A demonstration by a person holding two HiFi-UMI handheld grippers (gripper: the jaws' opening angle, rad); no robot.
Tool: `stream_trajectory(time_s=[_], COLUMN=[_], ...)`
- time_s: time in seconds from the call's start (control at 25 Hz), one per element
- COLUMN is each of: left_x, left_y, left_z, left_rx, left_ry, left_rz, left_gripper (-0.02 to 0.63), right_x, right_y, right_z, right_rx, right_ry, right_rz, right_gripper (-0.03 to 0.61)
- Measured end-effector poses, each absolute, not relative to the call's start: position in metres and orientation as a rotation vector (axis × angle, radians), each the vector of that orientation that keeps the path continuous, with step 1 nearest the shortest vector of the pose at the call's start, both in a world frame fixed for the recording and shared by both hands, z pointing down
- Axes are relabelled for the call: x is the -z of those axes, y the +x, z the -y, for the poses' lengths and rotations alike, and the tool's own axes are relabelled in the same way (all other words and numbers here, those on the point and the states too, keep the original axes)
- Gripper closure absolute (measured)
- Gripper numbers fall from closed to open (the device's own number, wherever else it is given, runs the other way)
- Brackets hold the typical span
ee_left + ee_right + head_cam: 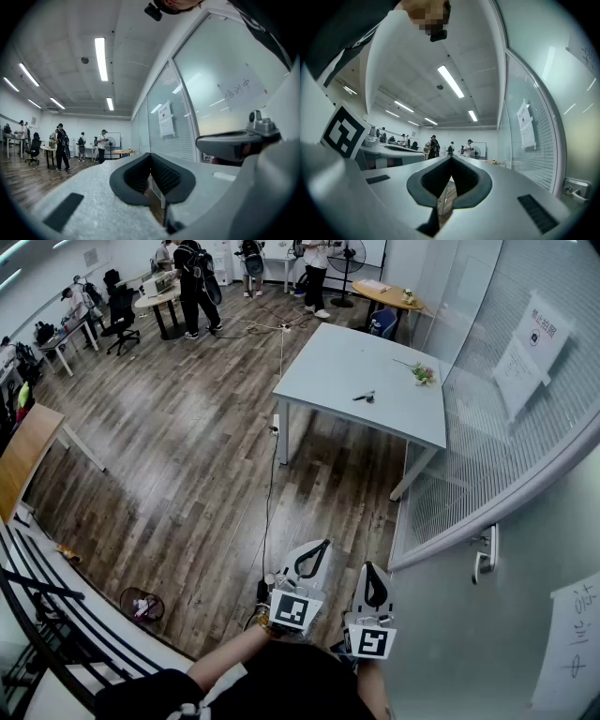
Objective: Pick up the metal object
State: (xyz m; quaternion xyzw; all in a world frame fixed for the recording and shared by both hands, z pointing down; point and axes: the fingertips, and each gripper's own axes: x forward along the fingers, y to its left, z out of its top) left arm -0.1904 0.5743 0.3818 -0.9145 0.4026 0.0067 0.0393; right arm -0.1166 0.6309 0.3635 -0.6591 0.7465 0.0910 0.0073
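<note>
Open office, wood-plank floor (187, 456), glass partition (497, 446) along the right, people standing at desks far off. A pale grey table (375, 413) stands well ahead of us; on it lie a small dark item (365, 397) – we take this to be the metal object – and, near the far edge, a little sprig of flowers (422, 374). Both tools are held low, close to the body and well apart from the table. The left gripper (319, 549) has its jaws pressed together with nothing between them; the right gripper (372, 570) is likewise clenched and empty. Status: nothing of the pick-up is done – the approach to the table, opening a gripper, the grasp and the lift all remain.
</note>
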Motion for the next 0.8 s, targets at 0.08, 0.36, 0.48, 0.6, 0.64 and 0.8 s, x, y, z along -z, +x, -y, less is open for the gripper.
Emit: stream_trajectory(time_s=[0.08,0.36,0.48,0.6,0.64,0.8], left_x=[-0.383,-0.383,-0.383,-0.382,-0.382,-0.381], left_y=[-0.191,-0.203,-0.209,-0.216,-0.219,-0.232], left_z=[-0.567,-0.534,-0.512,-0.487,-0.479,-0.449], left_rx=[-0.022,-0.002,-0.008,-0.013,-0.014,-0.03], left_ry=[-2.809,-2.806,-2.804,-2.804,-2.807,-2.82], left_rz=[-1.235,-1.252,-1.262,-1.263,-1.261,-1.245], left_gripper=[0.606,0.606,0.606,0.606,0.606,0.606], right_x=[-0.366,-0.369,-0.366,-0.363,-0.363,-0.362], right_y=[-0.118,-0.129,-0.132,-0.139,-0.141,-0.156], right_z=[-0.622,-0.586,-0.563,-0.537,-0.528,-0.497], right_rx=[-0.287,-0.264,-0.268,-0.271,-0.273,-0.28], right_ry=[-2.059,-2.016,-2.016,-2.034,-2.04,-2.068], right_rz=[-2.344,-2.365,-2.35,-2.358,-2.359,-2.361], right_gripper=[0.581,0.58,0.58,0.58,0.58,0.58])
